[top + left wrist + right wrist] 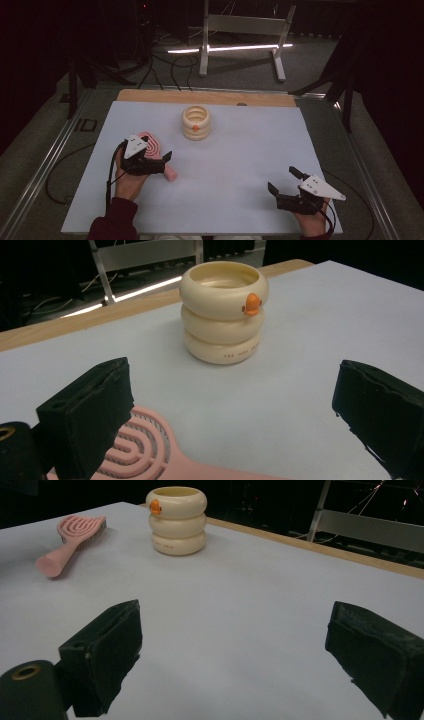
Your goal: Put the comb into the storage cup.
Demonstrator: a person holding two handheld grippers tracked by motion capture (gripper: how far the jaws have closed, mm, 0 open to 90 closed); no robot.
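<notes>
Nearby, cream ringed cup (196, 122), upright.

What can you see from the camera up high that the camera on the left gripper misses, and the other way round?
Only the high view takes in both hands, the right gripper, the left gripper from outside, the brush handle, the whole table and the floor behind. Only the left gripper view gives its open jaws up close and small lettering low on the cup. Both share the cream cup with its orange knob, the pink brush and the white tabletop.
</notes>
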